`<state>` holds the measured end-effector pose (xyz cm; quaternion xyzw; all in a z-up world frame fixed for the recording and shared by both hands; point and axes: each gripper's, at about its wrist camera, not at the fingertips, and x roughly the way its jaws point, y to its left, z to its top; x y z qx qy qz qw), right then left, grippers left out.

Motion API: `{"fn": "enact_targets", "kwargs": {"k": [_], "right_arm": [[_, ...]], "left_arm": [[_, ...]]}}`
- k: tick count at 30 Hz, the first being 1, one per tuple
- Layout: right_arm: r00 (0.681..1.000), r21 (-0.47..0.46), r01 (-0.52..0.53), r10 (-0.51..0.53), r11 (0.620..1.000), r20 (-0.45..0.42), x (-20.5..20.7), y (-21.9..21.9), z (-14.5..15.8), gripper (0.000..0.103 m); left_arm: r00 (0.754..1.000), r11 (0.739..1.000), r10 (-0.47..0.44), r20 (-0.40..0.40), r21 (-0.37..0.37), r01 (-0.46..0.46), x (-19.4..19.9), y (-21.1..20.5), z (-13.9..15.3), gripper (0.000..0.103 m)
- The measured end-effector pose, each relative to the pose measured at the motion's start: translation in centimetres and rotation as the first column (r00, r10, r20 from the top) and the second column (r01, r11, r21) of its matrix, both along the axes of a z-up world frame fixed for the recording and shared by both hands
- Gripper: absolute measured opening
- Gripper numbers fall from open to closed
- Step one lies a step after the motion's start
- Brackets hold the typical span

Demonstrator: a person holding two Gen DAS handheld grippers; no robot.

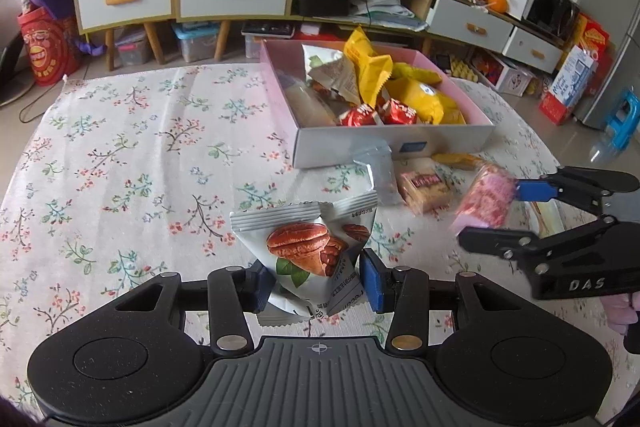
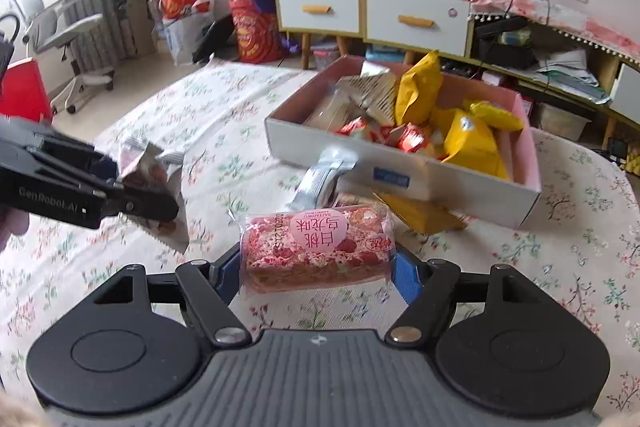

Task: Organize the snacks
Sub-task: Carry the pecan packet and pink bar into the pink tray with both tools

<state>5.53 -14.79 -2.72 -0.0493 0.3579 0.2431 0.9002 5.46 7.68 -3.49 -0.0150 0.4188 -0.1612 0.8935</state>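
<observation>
My left gripper [image 1: 316, 279] is shut on a white pecan snack packet [image 1: 308, 247], held upright just above the floral tablecloth. To its right, my right gripper [image 1: 496, 213] is shut on a pink strawberry snack bar [image 1: 486, 199]. In the right wrist view the bar [image 2: 316, 251] lies crosswise between the blue pads of that gripper [image 2: 318, 275], lifted off the cloth. The left gripper [image 2: 140, 187] shows at the left edge with the packet [image 2: 144, 159]. A pink-lined white box [image 1: 392, 147] holds several yellow, red and silver snacks.
In front of the box wall [image 2: 460, 191] lie a silver packet [image 1: 376, 175], a beige biscuit packet [image 1: 424, 187] and a yellow packet [image 2: 420, 213]. Drawers and shelves stand behind the table. The cloth's left half [image 1: 140, 147] is bare.
</observation>
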Motion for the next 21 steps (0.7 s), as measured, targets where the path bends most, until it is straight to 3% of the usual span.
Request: {"fn": "enact_targets", "kwargs": {"k": [15,21], "right_arm": [[0.983,0.101,0.167,-0.173,0.981,0.062,3.4,-3.1,2.6,0.07],[0.961,0.116,0.267,-0.272,0.957,0.037,5.6,-4.3,2.1,0.071]], "left_arm": [[0.994,0.994,0.083,0.07,-0.084,-0.077,4.4,-2.3,2.6,0.042],[0.993,0.989,0.111,0.038,-0.105,-0.107,7.9,-3.3,1.9,0.042]]}}
